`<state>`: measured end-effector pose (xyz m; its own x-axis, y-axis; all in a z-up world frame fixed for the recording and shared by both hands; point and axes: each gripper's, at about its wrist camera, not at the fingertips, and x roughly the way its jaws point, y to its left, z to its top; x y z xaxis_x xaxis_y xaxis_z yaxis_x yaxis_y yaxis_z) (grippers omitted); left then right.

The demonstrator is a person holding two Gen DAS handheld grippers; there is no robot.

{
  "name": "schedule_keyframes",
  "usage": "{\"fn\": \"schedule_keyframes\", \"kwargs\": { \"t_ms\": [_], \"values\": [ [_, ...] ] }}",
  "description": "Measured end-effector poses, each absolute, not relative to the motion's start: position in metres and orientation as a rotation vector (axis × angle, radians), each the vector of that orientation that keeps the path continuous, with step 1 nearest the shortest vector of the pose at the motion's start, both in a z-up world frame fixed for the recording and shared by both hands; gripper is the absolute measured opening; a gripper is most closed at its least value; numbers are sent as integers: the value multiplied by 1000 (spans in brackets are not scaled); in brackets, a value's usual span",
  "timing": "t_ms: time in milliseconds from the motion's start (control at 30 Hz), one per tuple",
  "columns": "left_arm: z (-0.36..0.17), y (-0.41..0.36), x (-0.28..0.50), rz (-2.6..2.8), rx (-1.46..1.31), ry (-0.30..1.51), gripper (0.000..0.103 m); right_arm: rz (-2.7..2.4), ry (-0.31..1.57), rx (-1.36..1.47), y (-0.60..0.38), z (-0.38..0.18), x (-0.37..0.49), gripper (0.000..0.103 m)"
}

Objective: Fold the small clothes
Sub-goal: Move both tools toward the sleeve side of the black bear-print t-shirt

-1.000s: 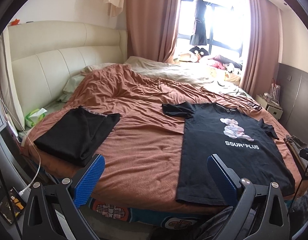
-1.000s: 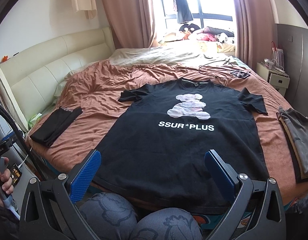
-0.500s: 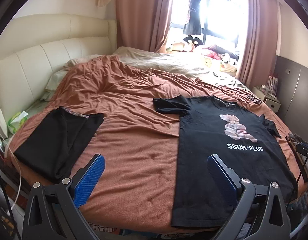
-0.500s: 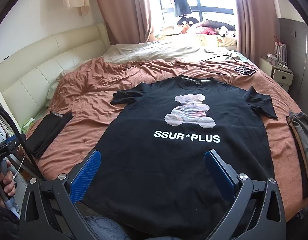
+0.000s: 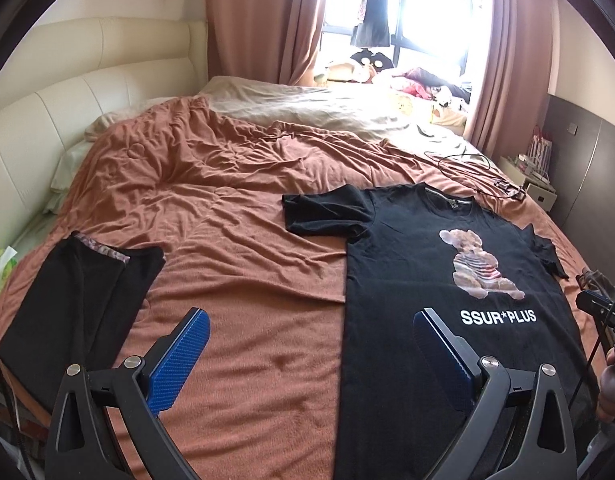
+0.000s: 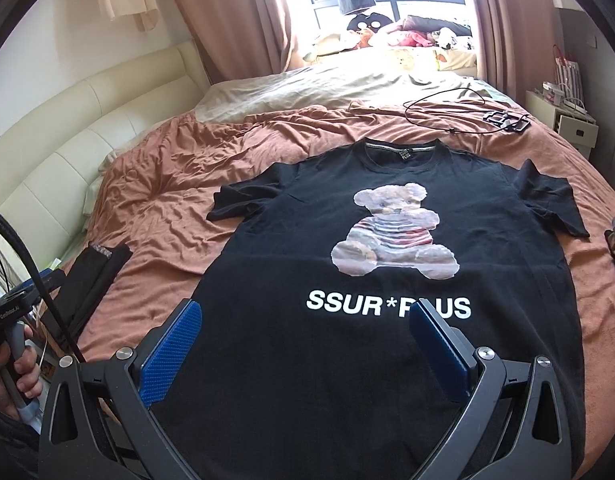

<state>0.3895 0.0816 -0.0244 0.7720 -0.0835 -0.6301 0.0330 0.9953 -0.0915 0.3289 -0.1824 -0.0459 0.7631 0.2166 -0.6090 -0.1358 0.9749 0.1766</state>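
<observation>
Black tee (image 6: pixel 387 280) lies flat, print up, on the bed (image 5: pixel 227 240), spread ready for folding. Left gripper (image 5: pixel 307 340) and right gripper (image 6: pixel 303 332) hover over its hem, jaws wide, empty. Folded garment (image 5: pixel 75 300) is parked aside, left.

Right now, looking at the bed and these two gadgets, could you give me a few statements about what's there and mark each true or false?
1. The black T-shirt lies spread flat, print side up. True.
2. The right gripper has clamped the shirt's hem. False: its jaws stand wide apart, holding nothing.
3. A folded dark garment lies to the left of the shirt. True.
4. The left gripper is shut. False: its jaws are open above the rust-brown blanket.
5. The shirt's print shows a cat. False: it shows a teddy bear above the words SSUR*PLUS.
</observation>
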Motion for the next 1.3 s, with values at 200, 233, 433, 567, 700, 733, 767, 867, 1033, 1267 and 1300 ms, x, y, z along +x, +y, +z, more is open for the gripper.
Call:
{"fn": "schedule_keyframes", "kwargs": {
  "t_ms": [200,233,433,567,700,733,767,867,1033,1267,1300],
  "values": [
    [-17,79,443,-72,-64,702,102,198,681,195,-183,-52,373,103],
    [-17,80,453,-70,-60,712,101,199,687,202,-184,-54,382,103],
    [-15,87,504,-74,-69,761,97,218,713,212,-182,-58,427,103],
    [-14,88,533,-77,-81,782,92,221,730,214,-180,-62,459,103],
    [-17,92,565,-63,-118,824,86,234,746,221,-176,-66,490,103],
    [-18,94,572,-68,-144,831,86,235,749,220,-175,-67,498,103],
    [-20,96,579,-66,-167,836,86,233,751,217,-175,-69,504,103],
    [-24,99,600,-43,-193,852,81,228,756,211,-172,-73,525,101],
    [-36,101,632,-19,-191,879,74,238,769,180,-161,-81,561,94],
    [-65,104,670,4,-211,936,68,277,809,205,-152,-97,618,80],
    [-70,103,675,3,-208,946,65,286,818,218,-151,-101,625,80]
  ]
}}
